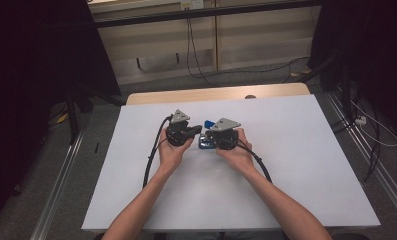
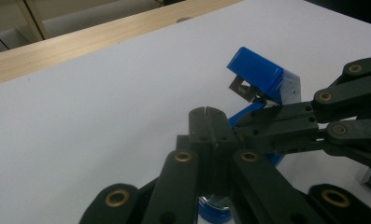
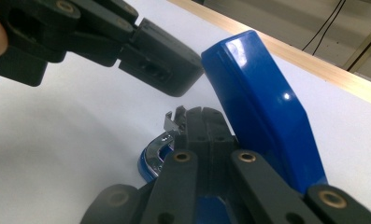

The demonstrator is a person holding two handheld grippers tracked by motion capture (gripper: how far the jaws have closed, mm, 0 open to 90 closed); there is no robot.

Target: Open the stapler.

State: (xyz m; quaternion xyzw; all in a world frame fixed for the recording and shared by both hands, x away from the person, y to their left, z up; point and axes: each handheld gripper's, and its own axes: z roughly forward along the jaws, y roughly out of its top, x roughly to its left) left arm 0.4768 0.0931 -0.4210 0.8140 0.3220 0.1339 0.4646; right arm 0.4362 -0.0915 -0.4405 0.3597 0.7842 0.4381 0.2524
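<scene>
- High view: both hands meet at the middle of the white table (image 1: 296, 165). The left gripper (image 1: 195, 131) and right gripper (image 1: 209, 136) point toward each other over a blue stapler (image 1: 206, 142) between them.
- Left gripper view: its jaws are pressed together with nothing between. The stapler's lid (image 2: 260, 74) is tilted open just beyond; the right gripper's jaws reach in beneath it.
- Right gripper view: jaws pressed together against the stapler's metal base (image 3: 157, 149), possibly touching it; the blue lid (image 3: 262, 107) rises alongside.
</scene>
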